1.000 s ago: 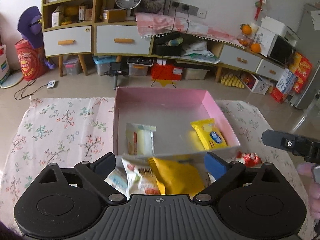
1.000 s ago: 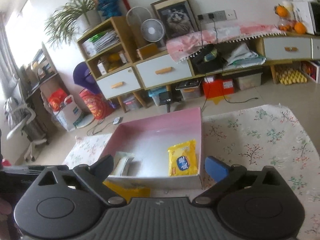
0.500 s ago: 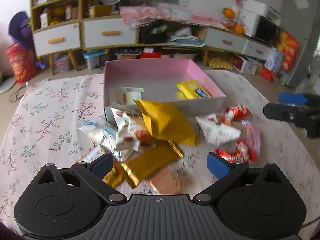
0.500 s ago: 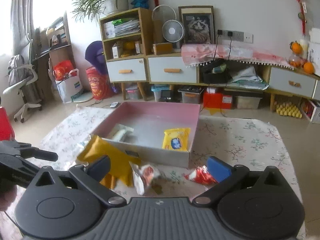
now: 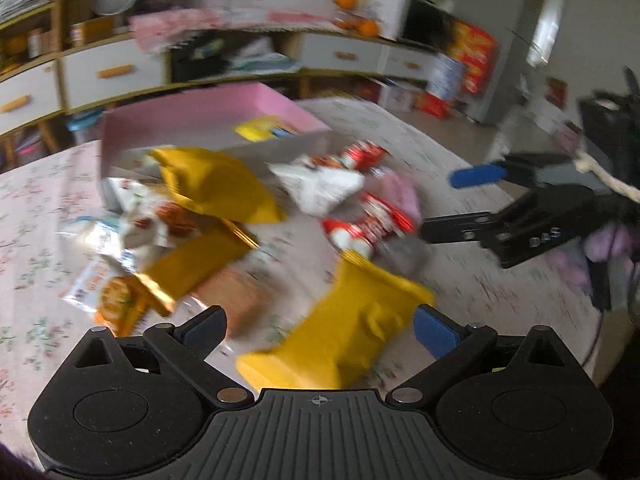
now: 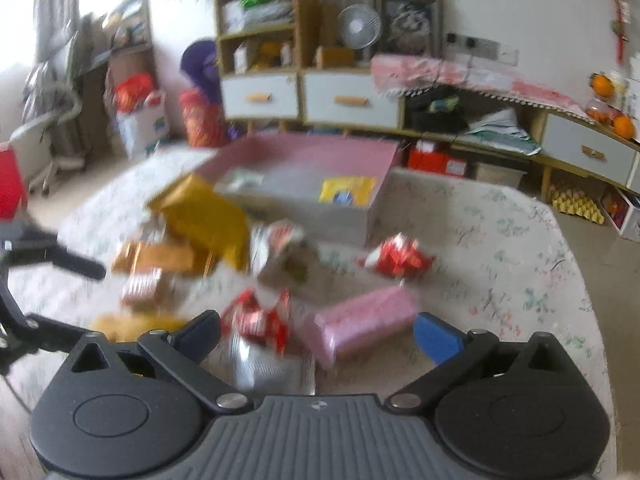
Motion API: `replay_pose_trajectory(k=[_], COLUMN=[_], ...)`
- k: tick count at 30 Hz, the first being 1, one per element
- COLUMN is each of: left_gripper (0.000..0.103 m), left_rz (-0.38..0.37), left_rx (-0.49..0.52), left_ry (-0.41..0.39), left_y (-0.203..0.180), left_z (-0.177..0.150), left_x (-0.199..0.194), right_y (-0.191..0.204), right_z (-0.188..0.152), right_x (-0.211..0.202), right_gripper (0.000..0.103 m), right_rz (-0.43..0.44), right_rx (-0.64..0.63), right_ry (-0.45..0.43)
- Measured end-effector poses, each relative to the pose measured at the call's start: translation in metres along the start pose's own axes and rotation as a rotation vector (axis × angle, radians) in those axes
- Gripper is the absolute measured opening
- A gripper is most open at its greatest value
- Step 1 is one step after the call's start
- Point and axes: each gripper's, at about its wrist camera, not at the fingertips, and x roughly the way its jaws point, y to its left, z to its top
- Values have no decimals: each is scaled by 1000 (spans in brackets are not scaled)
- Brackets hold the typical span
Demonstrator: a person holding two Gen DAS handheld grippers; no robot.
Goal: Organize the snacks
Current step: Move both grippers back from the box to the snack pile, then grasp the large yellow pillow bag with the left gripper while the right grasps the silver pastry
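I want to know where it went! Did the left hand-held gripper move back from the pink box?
Yes. The left hand-held gripper has pulled back and swung right: the pink box, close ahead before, now sits far up-left, with a yellow packet between its open fingers.

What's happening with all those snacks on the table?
A person holds a gripper in each hand over a heap of snack packets on the flowered tablecloth. The left gripper hangs open above a bright yellow packet; the right gripper is open near a pink packet. Only two packets show inside the pink box.
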Motion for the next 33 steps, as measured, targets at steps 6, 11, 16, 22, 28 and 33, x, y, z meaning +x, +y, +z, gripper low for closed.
replay_pose_trajectory(k=[6,11,16,22,28,33], left_gripper=[100,99,98,96,68,47], left_rz=[-39,-23,-26,-37,-29,-3], left_rx=[75,84,83,78,72,68], left_ry=[46,49,50,51,68,81], left_y=[-13,-11,-7,-6,-9,-10], left_z=[-9,-12,-10,-10,-9,-9], left_x=[10,15,20,26,27,28], right_y=[5,2,7,6,9,14], right_z=[-16,-22,-30,-27,-23,-21], right_x=[13,24,28,29,31,31], right_gripper=[90,90,90,90,90,83], right_rz=[36,30,-6,-20,-24,3], right_rx=[10,60,-8,8,16,6], right_ry=[91,127,98,91,109,102])
